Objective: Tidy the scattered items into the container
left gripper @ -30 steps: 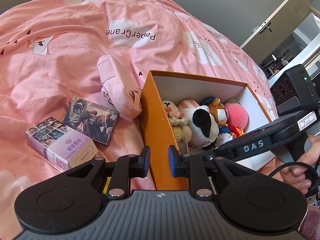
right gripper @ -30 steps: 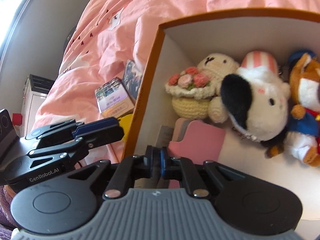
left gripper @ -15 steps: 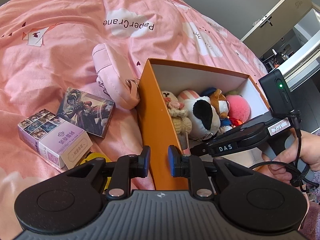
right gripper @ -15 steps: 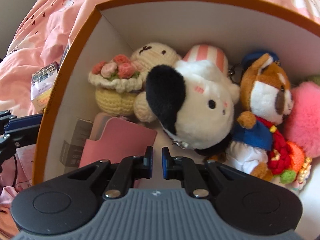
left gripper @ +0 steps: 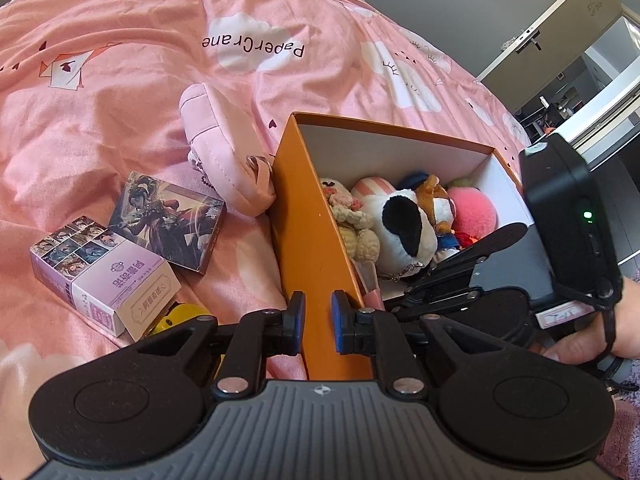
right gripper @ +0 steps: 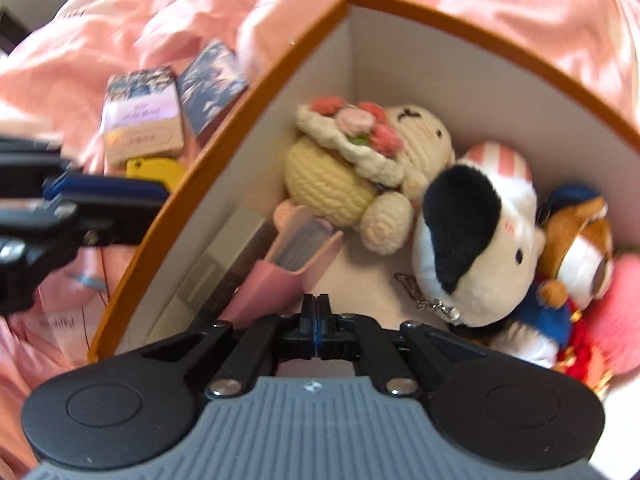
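Box [left gripper: 316, 216] sits on the bedspread [left gripper: 120, 80], w/ plush toys [right gripper: 472, 240] packed along its far wall & a small case [right gripper: 288, 256] in the near-left corner. Left of the box, outside: pouch [left gripper: 224, 160] touching the wall, then two card boxes [left gripper: 104, 268] side by side (a small toy [left gripper: 180, 316] just before them). Left gripper [left gripper: 318, 316] straddles the box's near corner; right gripper [right gripper: 316, 320] hangs inside.

Plush toys [right gripper: 476, 236] in box [right gripper: 256, 104] (orange)

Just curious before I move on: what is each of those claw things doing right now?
Left gripper: closed on the wall of the orange box.
Right gripper: closed, holding nothing.
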`<state>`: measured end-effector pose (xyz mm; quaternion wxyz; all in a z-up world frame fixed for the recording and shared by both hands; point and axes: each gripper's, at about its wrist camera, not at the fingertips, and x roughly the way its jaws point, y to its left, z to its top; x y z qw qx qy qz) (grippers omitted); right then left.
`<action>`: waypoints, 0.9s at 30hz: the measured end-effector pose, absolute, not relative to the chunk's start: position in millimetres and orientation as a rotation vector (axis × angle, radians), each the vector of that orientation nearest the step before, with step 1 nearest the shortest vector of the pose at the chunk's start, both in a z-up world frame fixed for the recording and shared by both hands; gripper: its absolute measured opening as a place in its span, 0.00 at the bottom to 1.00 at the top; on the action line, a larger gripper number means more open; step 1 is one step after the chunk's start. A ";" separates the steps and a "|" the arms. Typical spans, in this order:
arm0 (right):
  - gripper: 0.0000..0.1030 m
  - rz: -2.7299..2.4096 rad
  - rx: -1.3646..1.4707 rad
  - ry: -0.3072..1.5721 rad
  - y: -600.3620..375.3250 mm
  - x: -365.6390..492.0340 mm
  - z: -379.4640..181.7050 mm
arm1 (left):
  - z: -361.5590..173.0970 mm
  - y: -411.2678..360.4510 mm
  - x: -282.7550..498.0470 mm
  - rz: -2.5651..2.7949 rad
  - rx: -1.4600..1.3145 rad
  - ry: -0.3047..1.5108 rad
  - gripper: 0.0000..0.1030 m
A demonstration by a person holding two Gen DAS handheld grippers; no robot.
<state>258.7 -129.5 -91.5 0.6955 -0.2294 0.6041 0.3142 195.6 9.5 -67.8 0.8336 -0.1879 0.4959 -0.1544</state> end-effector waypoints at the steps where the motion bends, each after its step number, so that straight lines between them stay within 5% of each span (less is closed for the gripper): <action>1: 0.03 0.704 -0.515 1.338 -130.9 259.0 -87.8 | -67.8 10.2 195.4 -0.328 -0.401 1.050 0.15; 19: 0.03 0.709 -0.525 1.229 -130.8 252.1 -70.3 | -64.6 9.8 194.2 -0.321 -0.398 1.042 0.12; 27: 0.21 0.681 -0.579 1.159 -133.7 238.9 -61.5 | -52.6 8.9 185.1 -0.267 -0.341 1.031 0.12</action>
